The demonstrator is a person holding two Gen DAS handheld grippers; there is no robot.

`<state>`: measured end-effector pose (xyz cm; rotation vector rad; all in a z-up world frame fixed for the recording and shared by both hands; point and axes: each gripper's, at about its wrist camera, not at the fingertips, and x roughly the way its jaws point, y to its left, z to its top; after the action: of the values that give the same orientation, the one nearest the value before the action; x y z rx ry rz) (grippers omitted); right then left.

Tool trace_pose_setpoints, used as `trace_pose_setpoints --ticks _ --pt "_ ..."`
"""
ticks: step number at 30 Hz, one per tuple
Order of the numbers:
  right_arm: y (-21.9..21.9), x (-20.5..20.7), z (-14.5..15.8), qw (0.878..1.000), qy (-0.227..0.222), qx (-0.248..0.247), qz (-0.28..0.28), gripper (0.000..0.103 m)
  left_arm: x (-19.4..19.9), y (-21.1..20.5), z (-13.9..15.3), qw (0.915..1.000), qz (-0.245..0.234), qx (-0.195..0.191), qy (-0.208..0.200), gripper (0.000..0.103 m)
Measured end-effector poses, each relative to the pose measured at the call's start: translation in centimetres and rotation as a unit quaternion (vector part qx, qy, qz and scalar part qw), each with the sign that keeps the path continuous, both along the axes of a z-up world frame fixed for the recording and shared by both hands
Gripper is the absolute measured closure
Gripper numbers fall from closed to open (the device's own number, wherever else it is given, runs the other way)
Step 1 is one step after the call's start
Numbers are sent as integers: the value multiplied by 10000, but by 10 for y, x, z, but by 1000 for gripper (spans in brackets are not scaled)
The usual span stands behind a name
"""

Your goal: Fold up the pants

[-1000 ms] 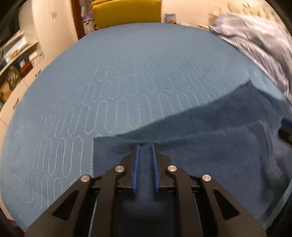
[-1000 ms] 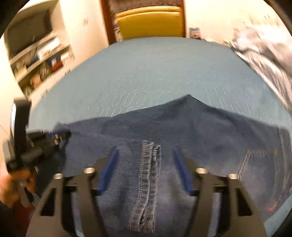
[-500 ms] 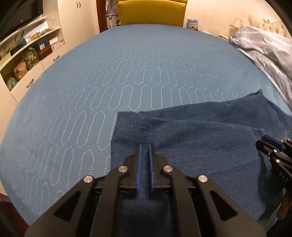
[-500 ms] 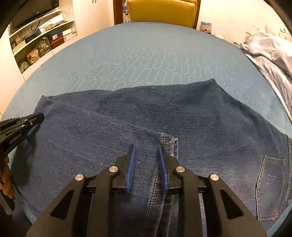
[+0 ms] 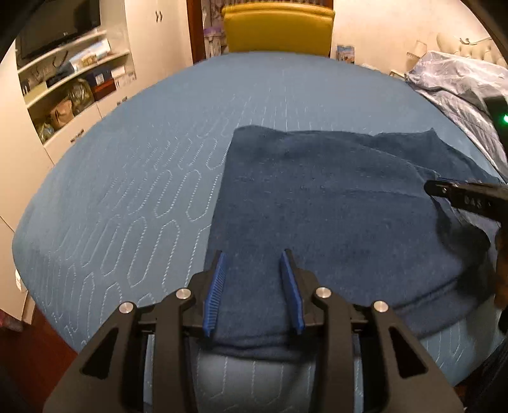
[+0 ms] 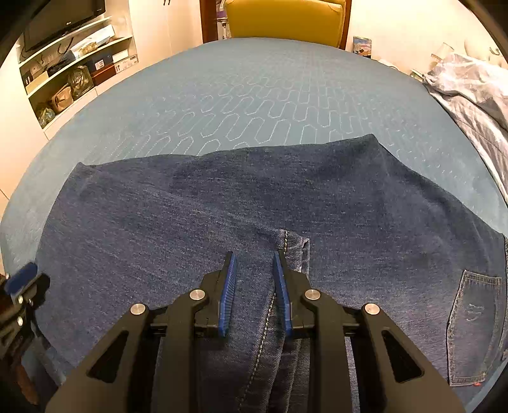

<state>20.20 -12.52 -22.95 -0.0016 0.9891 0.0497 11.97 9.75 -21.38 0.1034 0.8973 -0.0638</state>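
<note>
Risking a crooked fold if the layers slip, since neither hand-held gripper is pinching cloth: left hand-held gripper (image 5: 254, 286) gaping wide over the near hem, right hand-held gripper (image 6: 254, 286) standing partly open astride the seam. Lying folded on the blue bed (image 6: 254, 95), dark denim pants (image 6: 222, 206) showing a back pocket (image 6: 470, 324) at right.

Left wrist view low and close over the near edge of the pants (image 5: 333, 216), facing the yellow chair (image 5: 277, 28), right wrist view close above the denim facing likewise, both sharing blue bedspread (image 6: 254, 95), chair, shelves (image 6: 73, 73)
</note>
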Motion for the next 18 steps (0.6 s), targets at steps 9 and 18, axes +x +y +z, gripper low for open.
trace_pose_setpoints --ticks 9,18 --pt "-4 -63 37 9991 -360 7 202 79 -10 10 -8 9996 52 -235 -115 64" --pt "-3 -81 -1 9986 -58 -410 327 82 -29 58 5 9933 500 -1038 19 50"
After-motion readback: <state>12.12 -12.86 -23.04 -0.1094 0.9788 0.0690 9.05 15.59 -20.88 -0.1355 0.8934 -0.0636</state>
